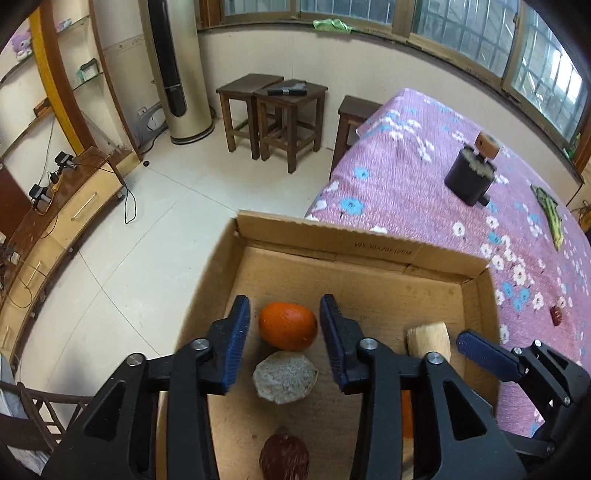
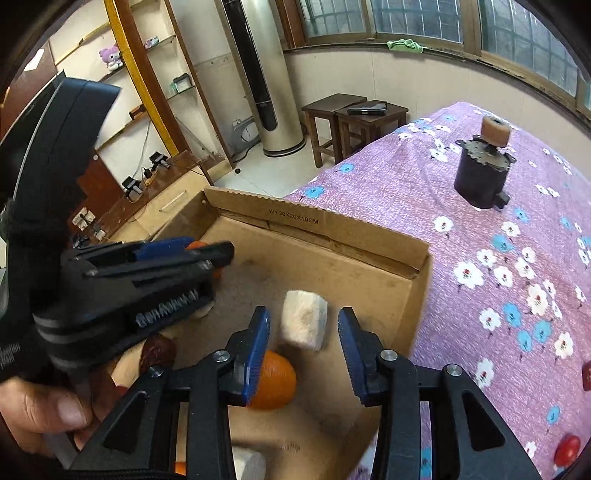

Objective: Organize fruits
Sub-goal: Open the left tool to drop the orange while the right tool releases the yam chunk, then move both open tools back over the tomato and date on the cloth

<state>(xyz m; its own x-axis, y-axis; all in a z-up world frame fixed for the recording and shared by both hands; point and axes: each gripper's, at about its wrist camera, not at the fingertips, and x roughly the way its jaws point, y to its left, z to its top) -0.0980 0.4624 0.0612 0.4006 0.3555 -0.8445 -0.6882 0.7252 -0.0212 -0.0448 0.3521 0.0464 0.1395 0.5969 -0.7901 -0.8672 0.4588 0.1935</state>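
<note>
Inside the cardboard box [image 1: 332, 236], a smooth orange fruit [image 1: 288, 325] sits between the left gripper's [image 1: 284, 314] parted, empty jaws.

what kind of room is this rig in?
Looks like a home room, probably a bedroom or living room: a floral purple bedspread, a standing air conditioner, wooden stools under a barred window.

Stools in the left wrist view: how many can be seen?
3. The left stool and middle stool stand together by the far wall. The third stool is beside the floral cloth, partly hidden by it.
</note>
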